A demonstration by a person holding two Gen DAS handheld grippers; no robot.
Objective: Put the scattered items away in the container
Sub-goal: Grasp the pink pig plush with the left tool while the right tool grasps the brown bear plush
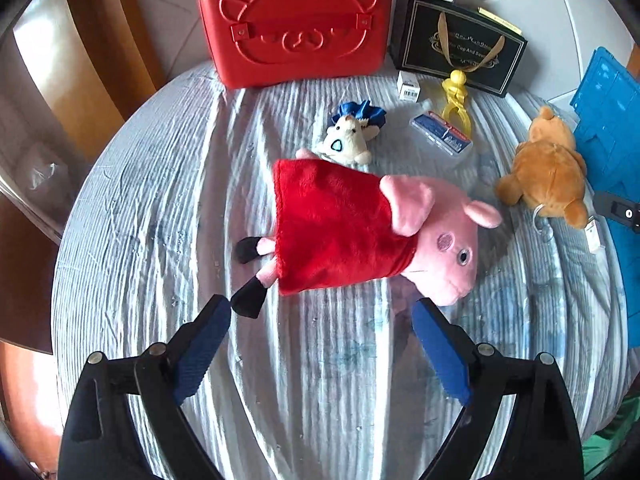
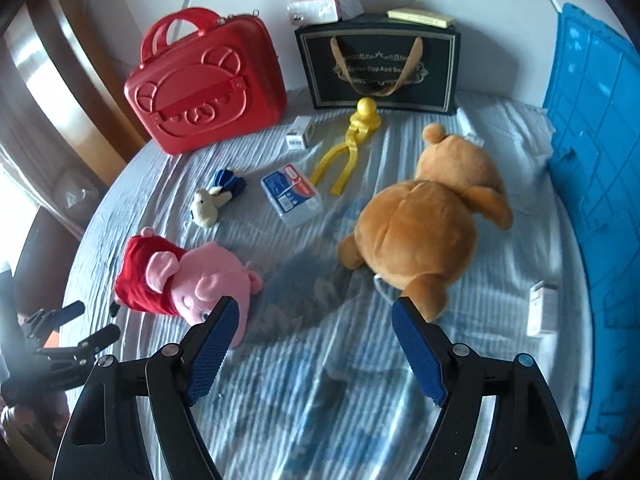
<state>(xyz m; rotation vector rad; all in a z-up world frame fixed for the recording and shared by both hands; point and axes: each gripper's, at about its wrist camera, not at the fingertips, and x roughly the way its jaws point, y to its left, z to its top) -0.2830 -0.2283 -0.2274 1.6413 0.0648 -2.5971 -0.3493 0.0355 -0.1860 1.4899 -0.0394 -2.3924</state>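
A pink pig plush in a red dress (image 1: pixel 360 232) lies on the striped cloth just beyond my open, empty left gripper (image 1: pixel 322 308); it also shows in the right wrist view (image 2: pixel 188 280). A brown bear plush (image 2: pixel 424 220) lies face down just beyond my open, empty right gripper (image 2: pixel 314 310); it also shows in the left wrist view (image 1: pixel 548 172). A small white plush with blue cloth (image 1: pixel 350 136), a clear blue-labelled box (image 2: pixel 292 194), yellow tongs (image 2: pixel 352 140) and a small white box (image 2: pixel 300 132) lie further back. A blue crate (image 2: pixel 592 160) stands at the right.
A red bear-embossed case (image 2: pixel 200 80) and a black gift bag (image 2: pixel 380 68) stand at the back edge, with tissues (image 2: pixel 320 6) behind. A white carton (image 2: pixel 542 312) lies near the crate. The left gripper shows at the left edge of the right wrist view (image 2: pixel 86 322).
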